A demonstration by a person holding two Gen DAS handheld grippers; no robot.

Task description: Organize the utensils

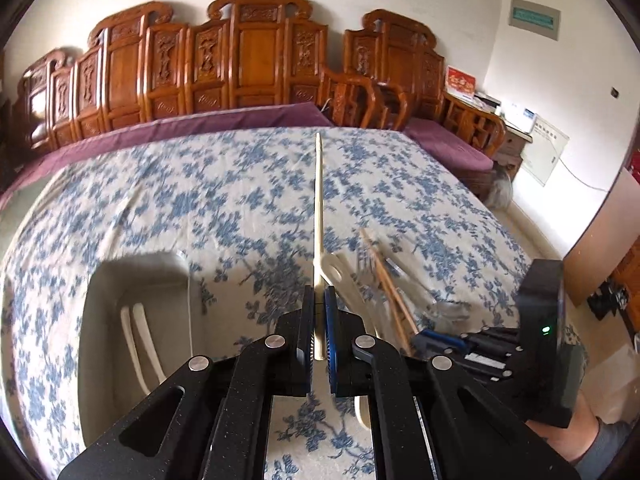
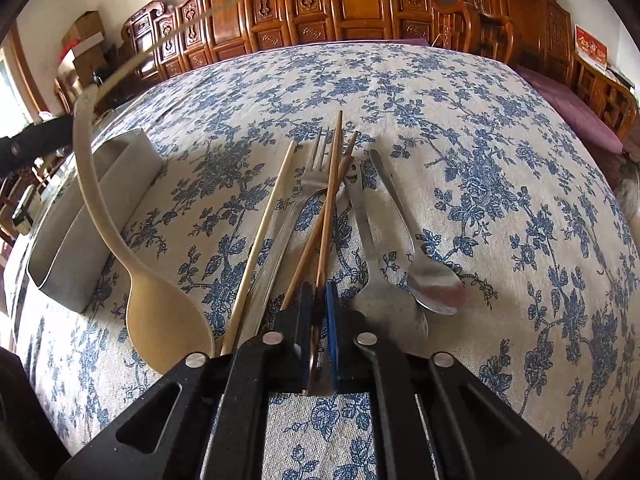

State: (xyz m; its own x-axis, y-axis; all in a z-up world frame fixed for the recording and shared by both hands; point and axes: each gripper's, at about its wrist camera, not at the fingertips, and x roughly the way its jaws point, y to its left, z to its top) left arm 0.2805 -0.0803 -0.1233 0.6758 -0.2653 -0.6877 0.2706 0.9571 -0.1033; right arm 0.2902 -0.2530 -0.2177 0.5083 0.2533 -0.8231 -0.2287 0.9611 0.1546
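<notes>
**Materials and finish — surfaces as seen**

Counter cloth (image 2: pixel 460 128): woven fabric, matt, coarse weave, blue floral print on cream.
Fork (image 2: pixel 316 168) and small spoon (image 2: pixel 434 280): polished metal, glossy, with reflections.
Large spoon (image 2: pixel 160 312): cream plastic, smooth, low sheen.
Brown chopsticks (image 2: pixel 332 200): wood, matt; pale chopstick (image 2: pixel 264 236) — smooth, ivory-toned.
Tray (image 2: pixel 132 168): grey, matt walls.
Left tongs (image 1: pixel 319 320): black speckled matt body, blue ridged pads.
Carved bench (image 1: pixel 256 52): varnished wood — glossy.

Carved wooden bench (image 1: pixel 256 60), purple cushion (image 1: pixel 448 142), blue floral tablecloth (image 2: pixel 480 168), stacked cardboard boxes (image 2: pixel 82 46).
</notes>
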